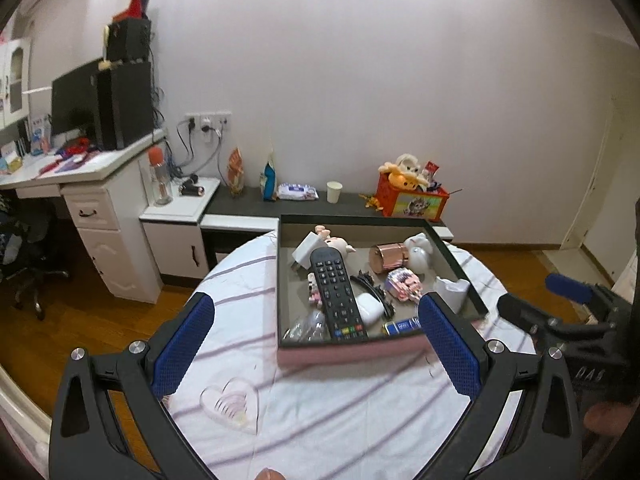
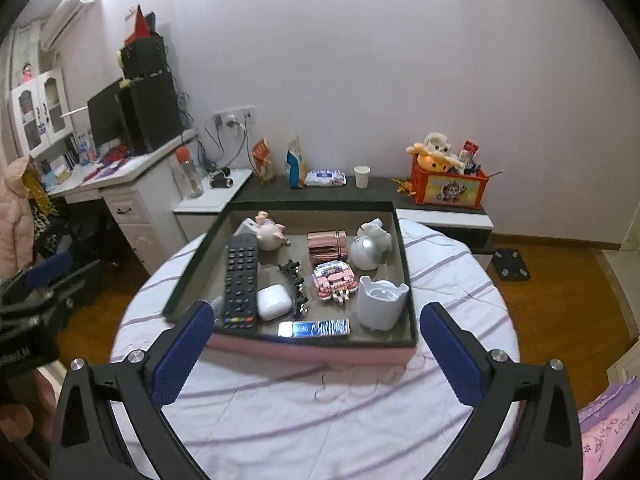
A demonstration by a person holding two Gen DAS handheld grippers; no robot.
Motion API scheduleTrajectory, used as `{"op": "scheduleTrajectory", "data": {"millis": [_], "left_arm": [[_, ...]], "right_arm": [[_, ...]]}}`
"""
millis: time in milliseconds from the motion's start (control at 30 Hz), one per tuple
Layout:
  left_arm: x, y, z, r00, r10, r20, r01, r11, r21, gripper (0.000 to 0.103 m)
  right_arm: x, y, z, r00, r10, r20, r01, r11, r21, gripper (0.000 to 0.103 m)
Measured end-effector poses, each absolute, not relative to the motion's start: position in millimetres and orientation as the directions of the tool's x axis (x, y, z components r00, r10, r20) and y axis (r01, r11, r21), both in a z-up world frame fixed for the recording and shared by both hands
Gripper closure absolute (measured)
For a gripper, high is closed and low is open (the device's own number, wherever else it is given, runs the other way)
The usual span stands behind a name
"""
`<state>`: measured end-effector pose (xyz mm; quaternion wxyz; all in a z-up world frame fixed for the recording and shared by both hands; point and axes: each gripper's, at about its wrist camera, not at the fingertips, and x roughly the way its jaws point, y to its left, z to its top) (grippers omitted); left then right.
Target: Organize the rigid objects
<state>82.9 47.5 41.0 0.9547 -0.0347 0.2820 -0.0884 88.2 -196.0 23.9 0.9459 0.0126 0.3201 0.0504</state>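
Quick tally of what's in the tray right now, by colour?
Black: 2 – remote, hair clip
White: 4 – charger, earbuds case, round figurine, cup-like holder
Pink: 3 – pig, metallic canister, block toy
Blue: 1 – foil pack
Total: 10

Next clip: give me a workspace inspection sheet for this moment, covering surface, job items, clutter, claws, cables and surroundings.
Surface: round table under a white cloth with purple stripes.
Job's things: shallow tray holds a black remote, white earbud case, pig figure, rose-gold canister, white cup, dark hair clip and a shiny blue bar.
Clutter: clear heart-shaped dish alone on the cloth.
Claws: left claw and right claw both open, empty, above the table short of the tray.
Cables: several hang from the wall sockets.
Surroundings: desk with monitor, orange toy box, paper cup, wooden floor.
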Motion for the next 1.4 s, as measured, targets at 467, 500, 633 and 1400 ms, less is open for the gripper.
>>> {"op": "scheduleTrajectory", "data": {"millis": [467, 500, 633, 1400], "left_arm": [[-29.2, 38.0, 61.2, 0.868, -0.135, -0.478, 0.118, 0.991, -0.065, 0.000], [-35.5, 37.3, 62.2, 0.872, -0.127, -0.473, 0.114, 0.992, -0.057, 0.000], [-57.9, 33.7, 66.8, 0.875, -0.113, -0.471, 0.105, 0.994, -0.044, 0.000], [-132.6, 9.0, 68.6, 0.879, -0.093, -0.467, 0.091, 0.995, -0.028, 0.000]], "right_arm": [[-7.4, -197.1, 56.7, 0.821, 0.143, -0.552, -0.143, 0.989, 0.045, 0.000], [-12.2, -197.6, 58.0, 0.823, 0.146, -0.549, -0.146, 0.988, 0.044, 0.000], [-37.1, -200.0, 61.9, 0.828, 0.149, -0.541, -0.146, 0.988, 0.048, 0.000], [-113.9, -224.1, 45.3, 0.852, 0.144, -0.503, -0.097, 0.988, 0.120, 0.000]]}}
